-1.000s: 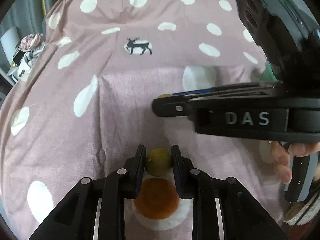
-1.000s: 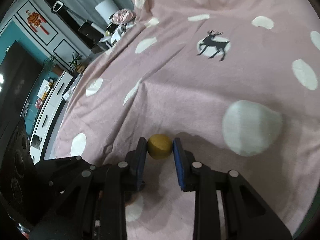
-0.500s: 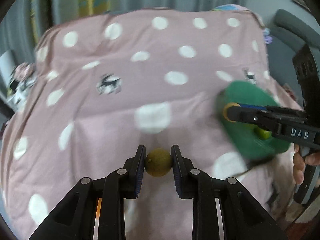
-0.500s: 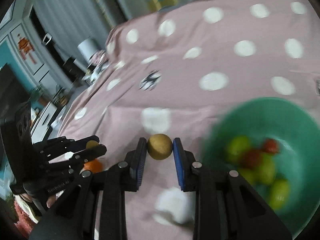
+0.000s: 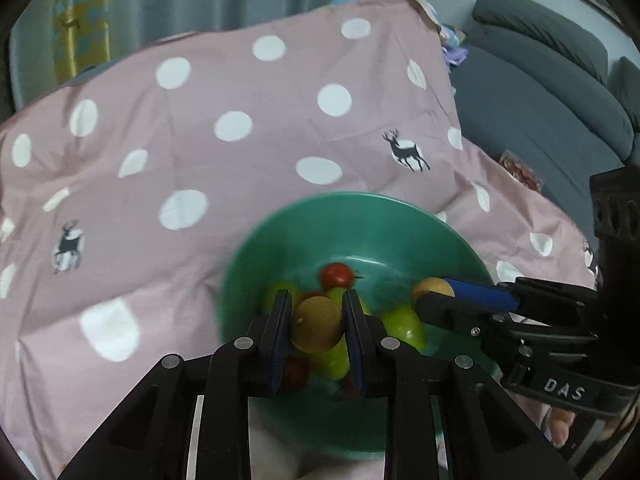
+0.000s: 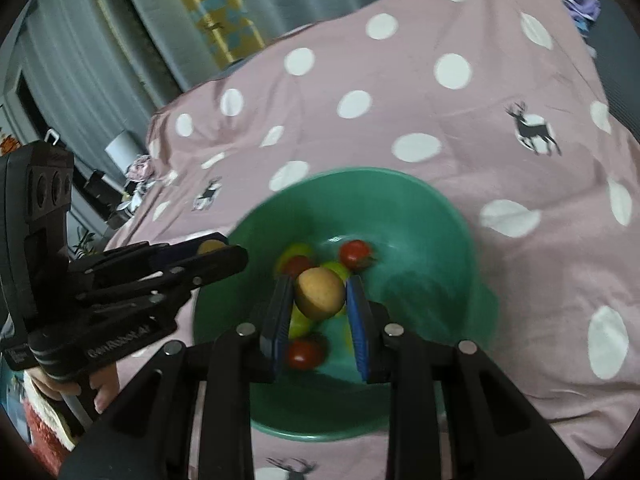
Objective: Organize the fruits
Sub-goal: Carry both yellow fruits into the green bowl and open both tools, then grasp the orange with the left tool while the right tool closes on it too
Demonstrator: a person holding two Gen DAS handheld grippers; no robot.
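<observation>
A green bowl (image 5: 320, 216) (image 6: 440, 220) sits on the pink dotted cloth and holds several red and green fruits, among them a red tomato (image 5: 337, 275) (image 6: 355, 253) and a green fruit (image 5: 402, 322). My left gripper (image 5: 316, 322) hangs over the bowl, shut on a round brown-yellow fruit (image 5: 316, 325). My right gripper (image 6: 320, 292) is also above the bowl, shut on a second tan round fruit (image 6: 320, 293). Each gripper shows in the other's view: the right one (image 5: 434, 296) at the bowl's right rim, the left one (image 6: 214, 250) at its left rim.
The pink cloth (image 5: 200, 160) with white dots and deer prints covers the whole surface. A grey sofa (image 5: 540, 92) stands behind on the right. Curtains and a cabinet with clutter (image 6: 120, 184) lie to the left. A person's fingers (image 6: 100, 392) hold the left gripper's handle.
Both grippers carried their fruits sideways across the cloth, rising a little, and now hang over the green bowl. The orange fruit on the cloth has dropped out of view.
</observation>
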